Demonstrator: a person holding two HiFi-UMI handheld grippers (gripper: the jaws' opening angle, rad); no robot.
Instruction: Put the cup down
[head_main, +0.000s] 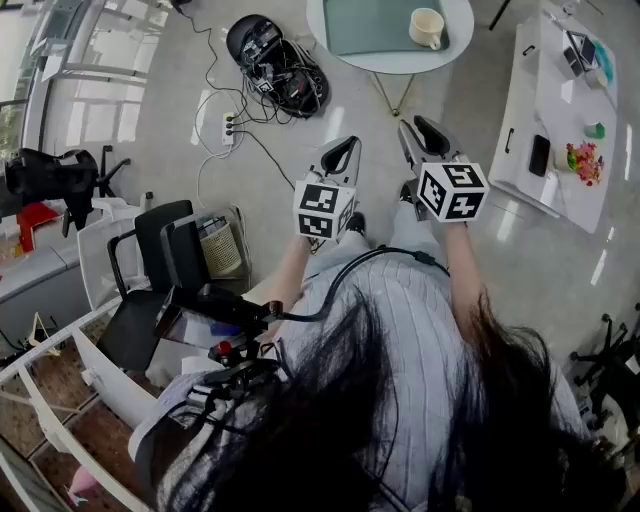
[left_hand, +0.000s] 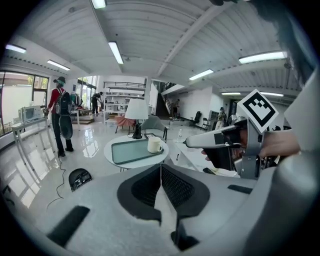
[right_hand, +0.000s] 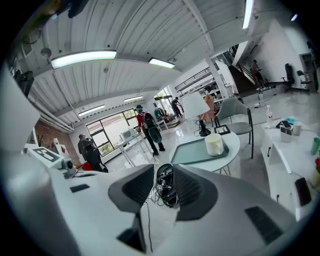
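Cup on tray; L hand-held gripper pressed together, R hand-held gripper slightly spread, both empty.

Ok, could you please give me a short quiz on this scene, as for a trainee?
1. True or false: the cup stands on the tray on the round table.
2. On the left gripper, the fingers are: A) together, with nothing between them; B) wide apart; C) closed on the cup.
3. What does the right gripper hold?
Key: 1 true; 2 A; 3 nothing, its fingers stand apart and empty.
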